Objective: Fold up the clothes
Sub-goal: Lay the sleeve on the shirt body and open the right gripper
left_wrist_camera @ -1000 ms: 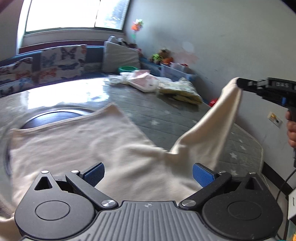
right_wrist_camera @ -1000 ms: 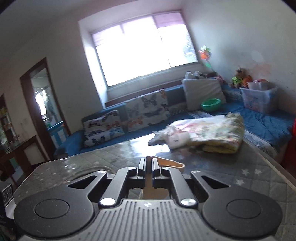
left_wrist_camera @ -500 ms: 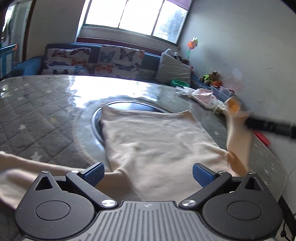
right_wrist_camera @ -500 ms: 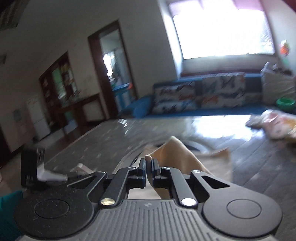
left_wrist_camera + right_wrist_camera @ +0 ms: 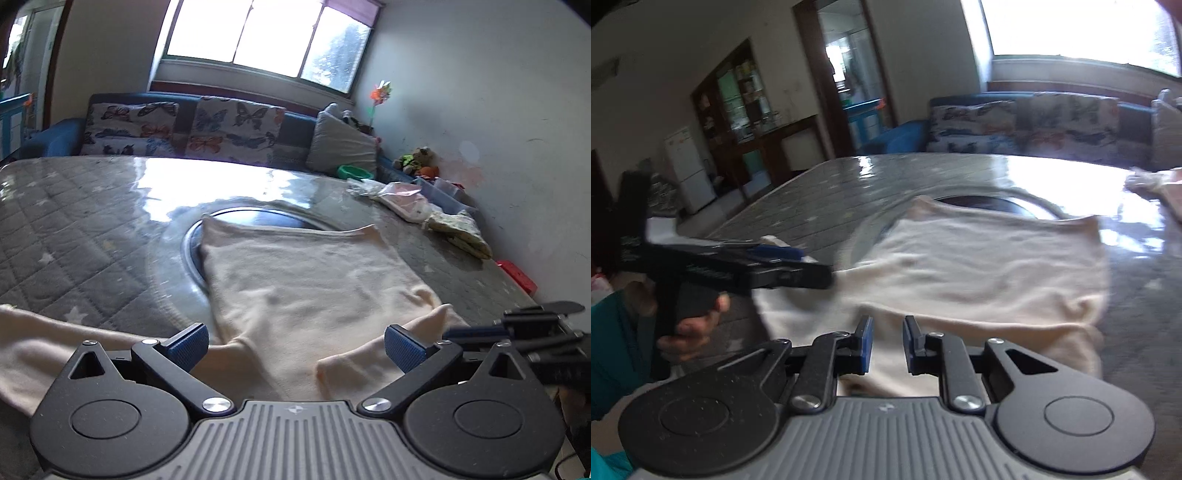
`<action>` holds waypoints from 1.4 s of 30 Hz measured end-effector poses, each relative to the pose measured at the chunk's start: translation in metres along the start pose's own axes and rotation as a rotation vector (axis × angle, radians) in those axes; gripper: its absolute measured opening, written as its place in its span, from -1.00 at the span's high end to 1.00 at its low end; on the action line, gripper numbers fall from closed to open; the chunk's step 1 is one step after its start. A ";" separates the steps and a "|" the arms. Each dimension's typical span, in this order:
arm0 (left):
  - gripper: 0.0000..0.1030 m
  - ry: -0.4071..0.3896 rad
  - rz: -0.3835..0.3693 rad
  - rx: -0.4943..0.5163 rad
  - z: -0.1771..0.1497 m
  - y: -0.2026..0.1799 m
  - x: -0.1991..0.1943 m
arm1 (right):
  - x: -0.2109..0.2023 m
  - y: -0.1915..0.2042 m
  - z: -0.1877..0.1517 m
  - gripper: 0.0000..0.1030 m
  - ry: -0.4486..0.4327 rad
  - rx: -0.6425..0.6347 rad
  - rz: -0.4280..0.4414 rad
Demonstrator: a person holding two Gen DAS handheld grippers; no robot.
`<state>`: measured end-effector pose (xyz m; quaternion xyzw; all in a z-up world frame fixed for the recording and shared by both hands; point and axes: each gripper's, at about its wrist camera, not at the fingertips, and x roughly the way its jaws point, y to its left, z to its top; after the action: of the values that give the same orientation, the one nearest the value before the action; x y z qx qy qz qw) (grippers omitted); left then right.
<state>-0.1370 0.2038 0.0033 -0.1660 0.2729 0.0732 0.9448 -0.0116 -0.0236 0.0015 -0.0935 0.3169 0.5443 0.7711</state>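
1. a grey quilted table (image 5: 74,236) fills the frame's middle, a butterfly-print sofa (image 5: 184,129) behind it.
2. a cream top (image 5: 306,280) lies flat at centre, long axis running from the lower edge up toward the window.
3. the left gripper (image 5: 295,345) hovers spread wide over its near edge.
4. the right gripper (image 5: 887,345) is opening, pads clear of the folded sleeve (image 5: 960,325) just ahead.

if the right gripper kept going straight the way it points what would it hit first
Most likely the cream garment lying flat just ahead of the right gripper, whose jaws are opening with nothing pinched between them. Depth is hard to judge in this blurred fisheye view.
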 end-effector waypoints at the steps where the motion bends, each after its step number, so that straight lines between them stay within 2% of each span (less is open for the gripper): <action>1: -0.98 0.000 -0.017 0.011 0.001 -0.005 0.002 | -0.003 -0.008 0.000 0.67 -0.003 0.009 -0.034; 2: -0.98 0.001 -0.033 0.024 0.002 -0.011 0.005 | -0.005 -0.022 0.002 0.67 -0.007 0.027 -0.086; 5: -0.88 0.009 -0.083 0.061 0.000 -0.025 0.013 | -0.003 -0.045 0.001 0.66 -0.015 0.052 -0.164; 9: -0.57 0.044 -0.124 0.108 -0.008 -0.041 0.024 | 0.012 -0.065 -0.005 0.67 0.015 0.079 -0.218; 13: -0.15 0.068 -0.137 0.141 -0.014 -0.048 0.029 | 0.012 -0.071 -0.012 0.74 0.030 0.087 -0.238; 16: -0.04 0.077 -0.142 0.156 -0.017 -0.050 0.033 | 0.006 -0.066 -0.005 0.73 0.001 0.067 -0.234; 22: -0.02 0.113 -0.086 0.152 -0.022 -0.040 0.044 | 0.022 -0.065 -0.004 0.73 0.022 0.052 -0.230; 27: -0.01 0.105 -0.088 0.158 -0.023 -0.038 0.032 | 0.018 -0.061 -0.007 0.65 0.028 0.033 -0.229; 32: -0.02 0.104 -0.108 0.175 -0.030 -0.044 0.016 | -0.002 -0.041 -0.012 0.38 0.050 -0.031 -0.180; 37: -0.03 0.132 -0.075 0.206 -0.047 -0.046 0.012 | -0.003 -0.020 -0.027 0.07 0.091 -0.120 -0.168; 39: -0.05 0.128 -0.062 0.201 -0.049 -0.044 0.010 | 0.003 -0.012 -0.033 0.05 0.119 -0.172 -0.178; 42: -0.05 0.106 -0.058 0.174 -0.046 -0.040 0.003 | 0.003 -0.002 -0.028 0.03 0.103 -0.213 -0.172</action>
<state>-0.1483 0.1503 -0.0238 -0.0949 0.3227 0.0130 0.9416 -0.0203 -0.0357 -0.0230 -0.2294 0.2873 0.5012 0.7834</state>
